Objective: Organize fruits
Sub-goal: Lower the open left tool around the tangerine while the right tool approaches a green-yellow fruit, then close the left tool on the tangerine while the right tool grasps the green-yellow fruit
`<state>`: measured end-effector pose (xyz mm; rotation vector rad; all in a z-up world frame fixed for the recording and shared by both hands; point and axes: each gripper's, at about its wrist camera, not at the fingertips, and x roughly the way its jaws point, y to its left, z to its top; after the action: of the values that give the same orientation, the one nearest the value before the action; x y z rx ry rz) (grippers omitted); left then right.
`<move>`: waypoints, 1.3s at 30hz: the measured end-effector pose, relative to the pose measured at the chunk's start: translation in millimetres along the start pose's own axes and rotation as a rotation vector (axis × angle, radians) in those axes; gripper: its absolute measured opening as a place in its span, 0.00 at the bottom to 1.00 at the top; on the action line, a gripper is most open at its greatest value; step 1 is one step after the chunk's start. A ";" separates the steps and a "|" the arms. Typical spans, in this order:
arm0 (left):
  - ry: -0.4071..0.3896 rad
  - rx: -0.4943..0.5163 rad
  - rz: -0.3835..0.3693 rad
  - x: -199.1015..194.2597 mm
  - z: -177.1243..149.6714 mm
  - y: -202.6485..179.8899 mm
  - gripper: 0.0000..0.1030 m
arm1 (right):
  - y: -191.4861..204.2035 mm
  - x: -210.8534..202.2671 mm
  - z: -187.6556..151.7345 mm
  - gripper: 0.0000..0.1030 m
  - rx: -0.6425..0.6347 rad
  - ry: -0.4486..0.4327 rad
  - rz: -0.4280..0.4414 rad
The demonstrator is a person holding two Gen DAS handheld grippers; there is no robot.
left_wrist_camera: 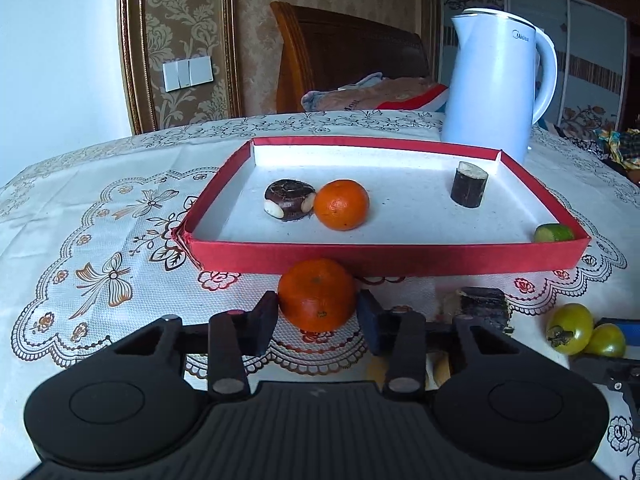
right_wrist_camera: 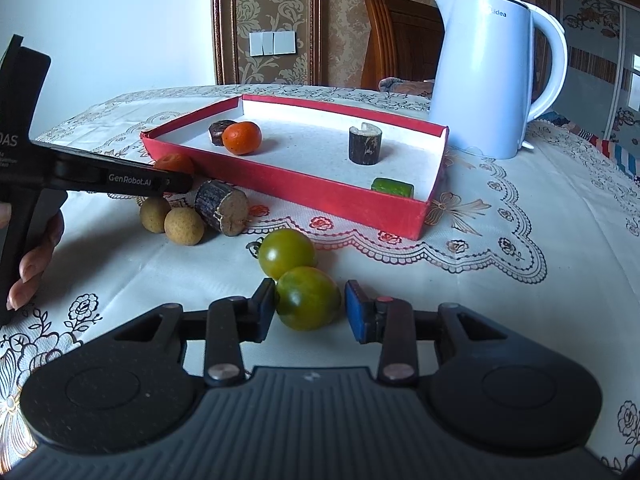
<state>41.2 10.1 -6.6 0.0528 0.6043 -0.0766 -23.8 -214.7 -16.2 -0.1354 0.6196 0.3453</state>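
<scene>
Left gripper (left_wrist_camera: 318, 316): jaws apart, straddling an orange (left_wrist_camera: 317, 294) on the cloth just in front of the tray's (left_wrist_camera: 384, 256) near wall. Left pad looks touching the peel, right pad just clear; no grip yet. The orange lies dead ahead on the finger axis, the tray directly beyond it, so the likely move is close, lift, carry forward over the wall.

Right gripper (right_wrist_camera: 308, 306): also released, around the nearer tomato (right_wrist_camera: 309, 298); left pad at its skin, right pad apart. A second tomato (right_wrist_camera: 287, 253) touches it behind. The tray lies ahead and slightly right.
</scene>
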 end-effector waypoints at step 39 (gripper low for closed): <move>-0.120 -0.095 0.014 -27.0 0.9 16.1 0.40 | -15.5 -13.9 -1.8 0.31 0.094 -0.089 -0.041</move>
<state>21.0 27.6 9.9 -0.0391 0.4866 -0.0367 -29.8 -233.4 -9.1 -0.0420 0.5429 0.2804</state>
